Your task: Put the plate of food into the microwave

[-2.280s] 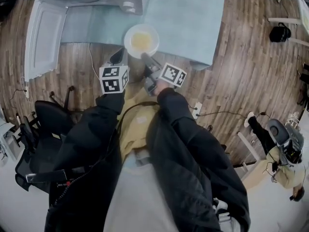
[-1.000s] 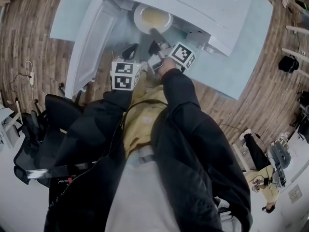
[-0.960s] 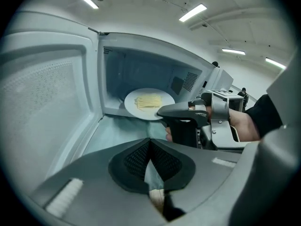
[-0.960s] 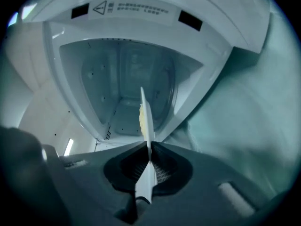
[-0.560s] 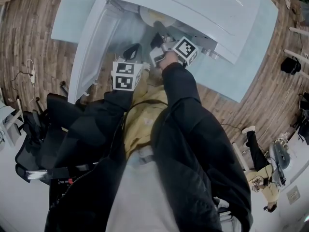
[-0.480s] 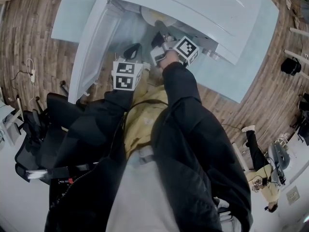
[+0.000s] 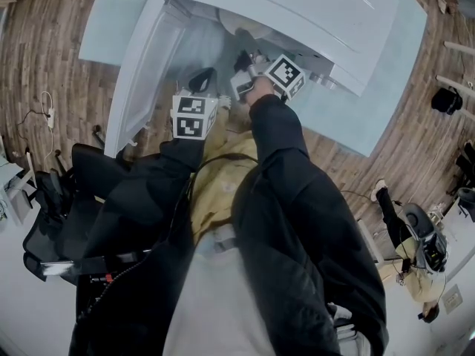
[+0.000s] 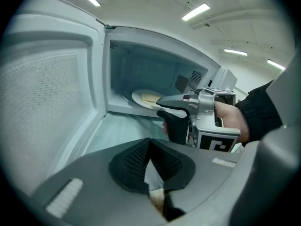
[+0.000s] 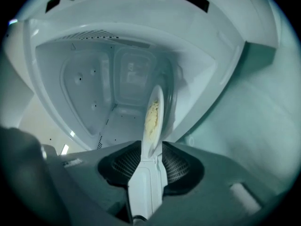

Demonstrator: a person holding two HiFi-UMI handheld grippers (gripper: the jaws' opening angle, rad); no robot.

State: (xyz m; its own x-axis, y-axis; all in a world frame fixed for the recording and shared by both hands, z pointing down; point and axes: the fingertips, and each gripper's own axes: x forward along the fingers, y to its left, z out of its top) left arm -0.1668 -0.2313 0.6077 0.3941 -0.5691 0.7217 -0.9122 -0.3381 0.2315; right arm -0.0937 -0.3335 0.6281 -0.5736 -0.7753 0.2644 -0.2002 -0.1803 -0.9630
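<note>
The white plate with yellow food lies inside the open white microwave, near the front of the cavity. In the head view only its rim shows under the microwave's top. My right gripper reaches into the opening; its jaws have just been opening and stand open. The plate's rim is still between them, with a gap on each side. From the left gripper view the right gripper sits at the plate's near edge. My left gripper hangs shut and empty before the door opening.
The microwave door is swung wide to the left, close beside my left gripper. The microwave stands on a pale teal table. A black chair is at the left, another person at the lower right.
The plate went from the table into the microwave with my right gripper. Over the last second it slid deeper under the microwave's top. The left gripper stayed put.
</note>
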